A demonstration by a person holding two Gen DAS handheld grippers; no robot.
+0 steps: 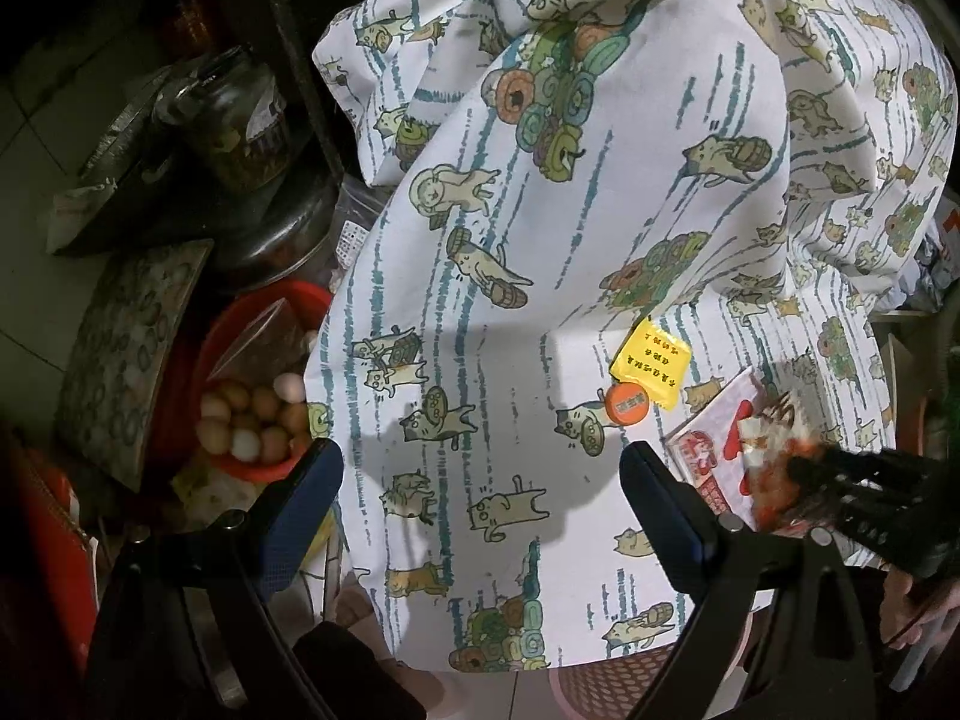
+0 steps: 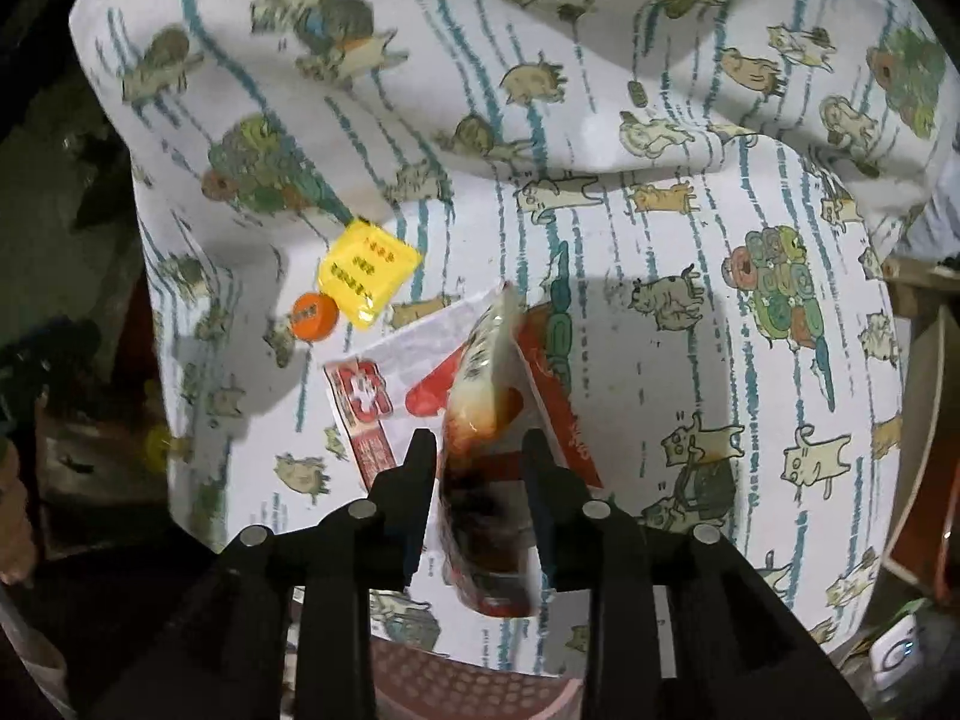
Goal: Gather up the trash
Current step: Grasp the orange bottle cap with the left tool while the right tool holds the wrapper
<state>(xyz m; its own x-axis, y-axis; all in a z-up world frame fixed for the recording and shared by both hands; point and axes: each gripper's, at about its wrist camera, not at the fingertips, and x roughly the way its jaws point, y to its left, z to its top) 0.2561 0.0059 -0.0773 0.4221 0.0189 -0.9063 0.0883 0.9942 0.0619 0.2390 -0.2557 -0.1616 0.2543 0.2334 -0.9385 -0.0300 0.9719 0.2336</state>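
Observation:
A table under a cat-print cloth (image 1: 510,312) carries trash. A yellow packet (image 1: 651,367) (image 2: 367,273), an orange bottle cap (image 1: 627,403) (image 2: 312,315) and a flat red-and-white wrapper (image 1: 714,450) (image 2: 372,396) lie on it. My left gripper (image 1: 480,480) is open and empty, hovering over the cloth left of the cap. My right gripper (image 2: 479,450) is partly shut around an orange-and-white snack packet (image 2: 486,372), which hangs blurred between the fingers; it also shows in the left wrist view (image 1: 774,468).
Left of the table stand a red bowl of eggs (image 1: 252,414), a glass jar (image 1: 240,114), a metal pot (image 1: 282,228) and a patterned board (image 1: 126,348). A pink mesh basket (image 1: 606,684) (image 2: 468,684) sits below the table's near edge.

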